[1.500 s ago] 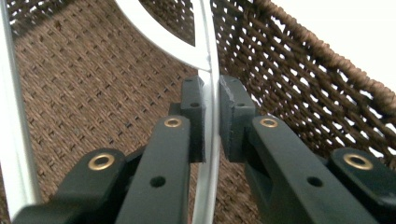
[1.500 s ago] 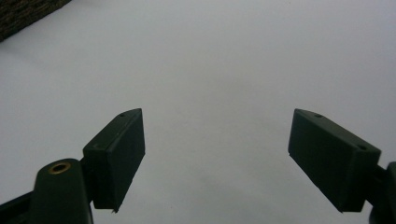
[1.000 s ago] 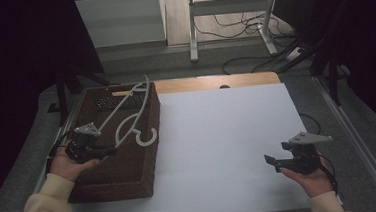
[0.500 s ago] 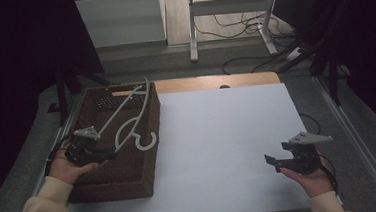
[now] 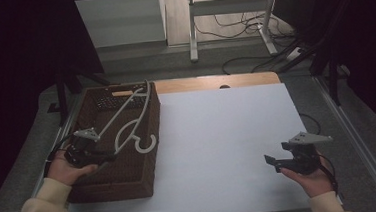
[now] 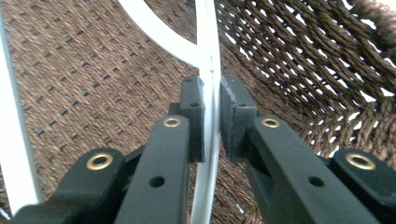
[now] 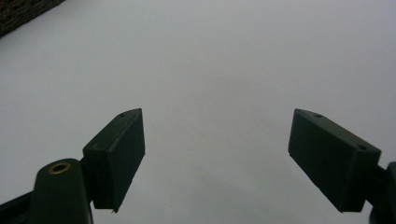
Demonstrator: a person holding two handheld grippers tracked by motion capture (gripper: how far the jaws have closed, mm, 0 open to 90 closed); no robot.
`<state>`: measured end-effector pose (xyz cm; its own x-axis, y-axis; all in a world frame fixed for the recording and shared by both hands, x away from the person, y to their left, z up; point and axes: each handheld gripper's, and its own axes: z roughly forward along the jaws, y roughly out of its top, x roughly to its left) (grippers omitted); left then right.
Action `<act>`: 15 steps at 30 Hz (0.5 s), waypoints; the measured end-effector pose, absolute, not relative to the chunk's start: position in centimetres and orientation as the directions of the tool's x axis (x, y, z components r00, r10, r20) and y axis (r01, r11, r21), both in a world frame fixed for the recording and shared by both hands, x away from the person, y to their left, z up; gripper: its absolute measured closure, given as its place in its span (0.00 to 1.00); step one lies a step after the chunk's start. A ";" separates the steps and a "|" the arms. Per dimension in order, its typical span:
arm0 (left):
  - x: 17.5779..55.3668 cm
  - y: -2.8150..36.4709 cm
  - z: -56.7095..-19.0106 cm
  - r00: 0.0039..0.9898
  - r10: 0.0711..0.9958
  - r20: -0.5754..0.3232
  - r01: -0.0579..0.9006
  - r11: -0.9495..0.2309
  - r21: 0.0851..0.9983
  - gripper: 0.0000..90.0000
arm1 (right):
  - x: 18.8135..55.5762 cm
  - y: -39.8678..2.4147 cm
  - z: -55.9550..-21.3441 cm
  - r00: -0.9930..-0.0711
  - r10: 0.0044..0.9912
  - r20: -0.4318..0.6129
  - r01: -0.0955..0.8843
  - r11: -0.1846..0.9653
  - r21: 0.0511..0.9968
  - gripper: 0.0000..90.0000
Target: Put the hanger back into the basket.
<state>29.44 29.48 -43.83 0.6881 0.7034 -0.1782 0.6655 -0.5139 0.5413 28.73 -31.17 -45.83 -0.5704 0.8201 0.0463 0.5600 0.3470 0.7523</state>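
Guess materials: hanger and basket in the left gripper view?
Hanger: looks like smooth white plastic, matte with slight sheen, moulded branching bars; coated metal not ruled out. Basket: dark brown woven fibre, rattan or paper cord, open weave with light showing through.

The basket (image 5: 116, 141) stands at the table's (image 5: 228, 133) left edge; the hanger (image 5: 127, 121) lies across its top, leaning from near left to far right

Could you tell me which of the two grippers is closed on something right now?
The left gripper, clamped on the white hanger over the basket; the right gripper is open above the white table.
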 end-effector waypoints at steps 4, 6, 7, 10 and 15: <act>29.4 29.7 -43.7 0.687 0.703 -0.184 0.658 -0.495 0.567 0.72 | 28.7 -31.2 -45.8 -0.571 0.820 0.046 0.559 0.347 0.753 0.21; 29.4 29.6 -43.6 0.682 0.710 -0.176 0.655 -0.485 0.580 0.65 | 28.7 -31.2 -45.8 -0.571 0.820 0.046 0.560 0.347 0.752 0.21; 29.4 29.6 -43.6 0.680 0.712 -0.174 0.654 -0.482 0.583 0.62 | 28.7 -31.1 -45.8 -0.571 0.820 0.045 0.559 0.348 0.753 0.21; 29.5 29.3 -43.5 0.677 0.719 -0.156 0.649 -0.484 0.587 0.57 | 28.7 -31.1 -45.8 -0.572 0.819 0.044 0.558 0.349 0.752 0.21; 29.2 28.7 -42.9 0.668 0.734 -0.123 0.620 -0.458 0.637 0.47 | 28.7 -31.2 -45.8 -0.570 0.820 0.047 0.560 0.347 0.752 0.21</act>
<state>29.16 28.72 -42.93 0.6682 0.7338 -0.1226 0.6201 -0.4582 0.6368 28.73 -31.16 -45.82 -0.5704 0.8201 0.0466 0.5600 0.3467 0.7524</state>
